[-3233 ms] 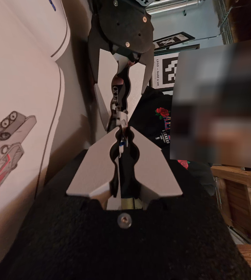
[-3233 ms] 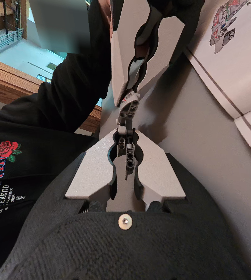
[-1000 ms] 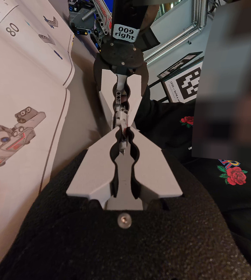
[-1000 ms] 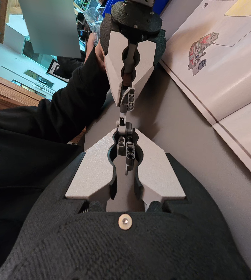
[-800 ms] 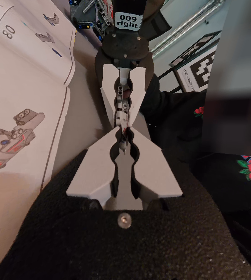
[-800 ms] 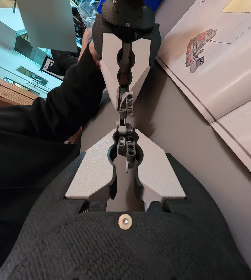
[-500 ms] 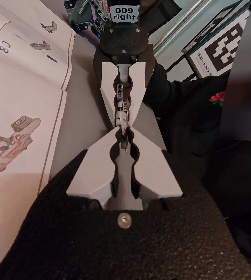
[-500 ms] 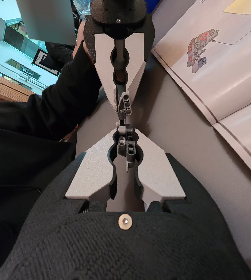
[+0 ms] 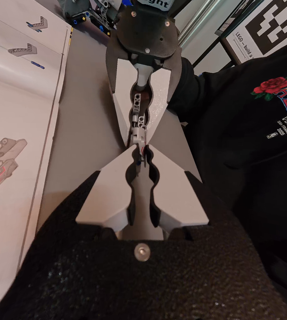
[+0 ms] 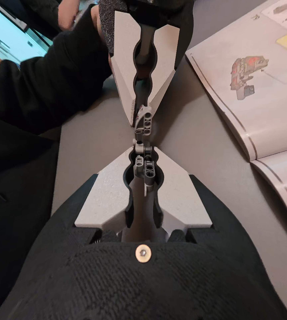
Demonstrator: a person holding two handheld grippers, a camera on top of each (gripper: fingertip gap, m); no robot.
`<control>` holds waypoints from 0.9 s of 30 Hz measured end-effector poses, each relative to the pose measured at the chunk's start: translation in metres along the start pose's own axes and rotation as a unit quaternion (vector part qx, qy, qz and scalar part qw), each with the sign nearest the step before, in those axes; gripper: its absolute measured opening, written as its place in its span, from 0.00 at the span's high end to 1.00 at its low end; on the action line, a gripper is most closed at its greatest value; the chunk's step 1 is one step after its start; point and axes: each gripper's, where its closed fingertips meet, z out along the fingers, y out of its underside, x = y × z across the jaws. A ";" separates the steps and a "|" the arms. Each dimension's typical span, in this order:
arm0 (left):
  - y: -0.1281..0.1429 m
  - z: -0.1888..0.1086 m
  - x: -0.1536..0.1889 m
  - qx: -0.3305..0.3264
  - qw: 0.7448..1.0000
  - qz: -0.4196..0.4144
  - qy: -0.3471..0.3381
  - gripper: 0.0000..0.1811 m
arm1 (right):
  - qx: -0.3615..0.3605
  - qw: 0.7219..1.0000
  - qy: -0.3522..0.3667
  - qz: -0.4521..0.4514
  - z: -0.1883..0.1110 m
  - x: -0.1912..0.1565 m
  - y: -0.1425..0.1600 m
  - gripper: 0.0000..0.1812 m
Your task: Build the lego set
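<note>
Lying open: instruction booklet (image 10: 243,107), grey tabletop (image 10: 191,131)

Two wrist cameras facing each other tip to tip, close above grey table (image 9: 87,110), both sharing instruction booklet (image 10: 243,97)

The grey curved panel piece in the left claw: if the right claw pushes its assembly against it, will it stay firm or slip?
The curved panel piece looks like rigid plastic, so it should not bend. The left claw pinches only its upper edge, so it may pivot or slip under a push. It is small and probably light, and the right claw grips the grey assembly more deeply.
</note>
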 end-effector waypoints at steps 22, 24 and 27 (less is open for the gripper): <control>0.004 0.000 -0.004 -0.063 0.981 0.154 -0.101 0.98 | -0.016 0.997 0.036 -0.070 -0.002 0.003 0.003 0.92; 0.004 0.000 -0.004 -0.059 0.983 0.146 -0.099 0.98 | -0.016 0.997 0.035 -0.068 -0.003 0.003 0.003 0.92; 0.004 0.001 -0.003 -0.054 0.984 0.136 -0.098 0.98 | -0.015 0.996 0.040 -0.074 -0.003 0.003 0.003 0.92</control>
